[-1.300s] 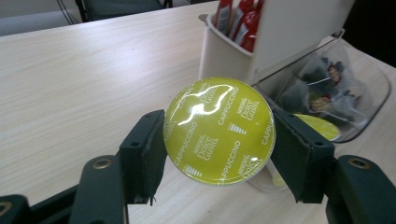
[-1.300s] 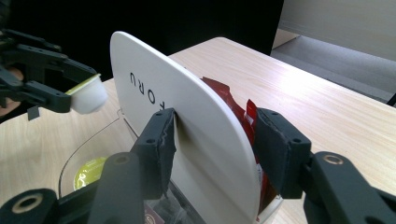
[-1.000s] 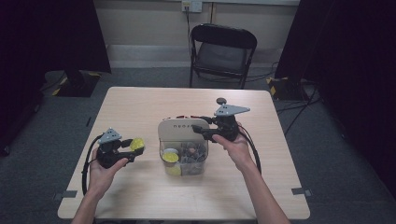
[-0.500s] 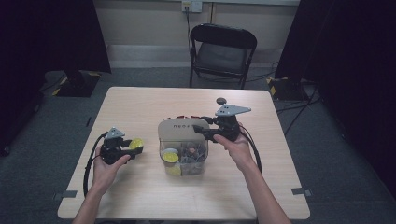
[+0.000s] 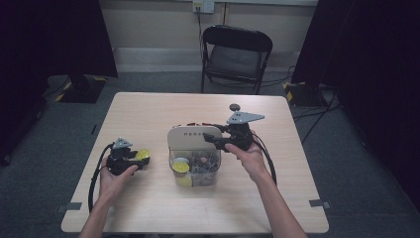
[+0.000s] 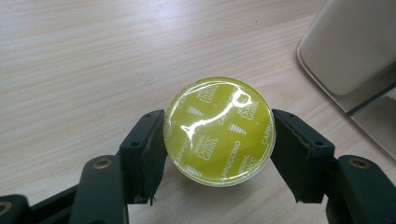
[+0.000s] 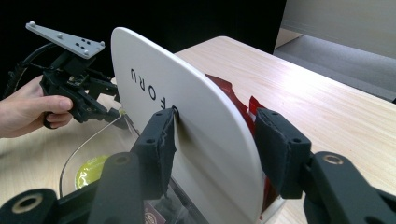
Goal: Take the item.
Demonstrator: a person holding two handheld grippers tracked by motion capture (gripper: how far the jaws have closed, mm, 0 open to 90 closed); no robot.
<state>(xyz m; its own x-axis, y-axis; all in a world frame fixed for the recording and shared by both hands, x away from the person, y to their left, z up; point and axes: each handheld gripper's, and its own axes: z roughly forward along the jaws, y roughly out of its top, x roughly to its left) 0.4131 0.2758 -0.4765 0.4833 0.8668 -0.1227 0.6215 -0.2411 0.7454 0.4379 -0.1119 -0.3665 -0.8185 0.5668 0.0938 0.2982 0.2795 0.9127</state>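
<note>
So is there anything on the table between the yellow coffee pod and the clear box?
No, it's bare tabletop. In the high view only wood separates the yellow pod in the left gripper from the clear box.

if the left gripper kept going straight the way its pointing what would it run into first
Most likely the clear plastic box with its raised white lid: the left gripper, shut on a yellow foil-topped coffee capsule, points across bare tabletop toward it. Exact depth is unclear.

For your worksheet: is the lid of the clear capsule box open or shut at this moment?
Open. The white lid stands raised at the far edge of the clear box, with the right gripper straddling its edge; the capsules inside show from above.
</note>
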